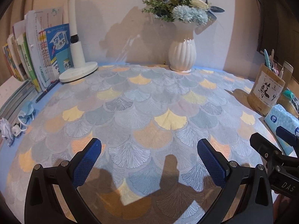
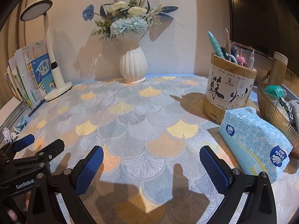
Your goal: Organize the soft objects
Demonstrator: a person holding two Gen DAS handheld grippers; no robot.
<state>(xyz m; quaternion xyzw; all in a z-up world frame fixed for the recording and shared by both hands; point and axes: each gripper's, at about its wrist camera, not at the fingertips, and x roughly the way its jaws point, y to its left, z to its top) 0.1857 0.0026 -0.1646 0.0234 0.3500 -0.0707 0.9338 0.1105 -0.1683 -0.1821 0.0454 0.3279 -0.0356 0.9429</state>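
Both the left gripper point(image 1: 149, 155) and right gripper point(image 2: 151, 161) have fingers wide apart (holding nothing), and grabbing the squishy tissue pack point(image 2: 256, 143) at lower right could bump the pen cup point(image 2: 229, 87) over.

A plain pale wall point(image 1: 115, 18) rises behind the table, lit warmly, with soft shadows of flowers cast on it. The table carries a cloth point(image 1: 142, 112) patterned in grey, blue, yellow and peach fan shapes, and a blue strip of the tabletop point(image 1: 46, 95) shows along its left edge. A white desk lamp point(image 2: 48, 43) stands at the far left corner. A dark screen point(image 2: 261, 18) hangs at the far right.
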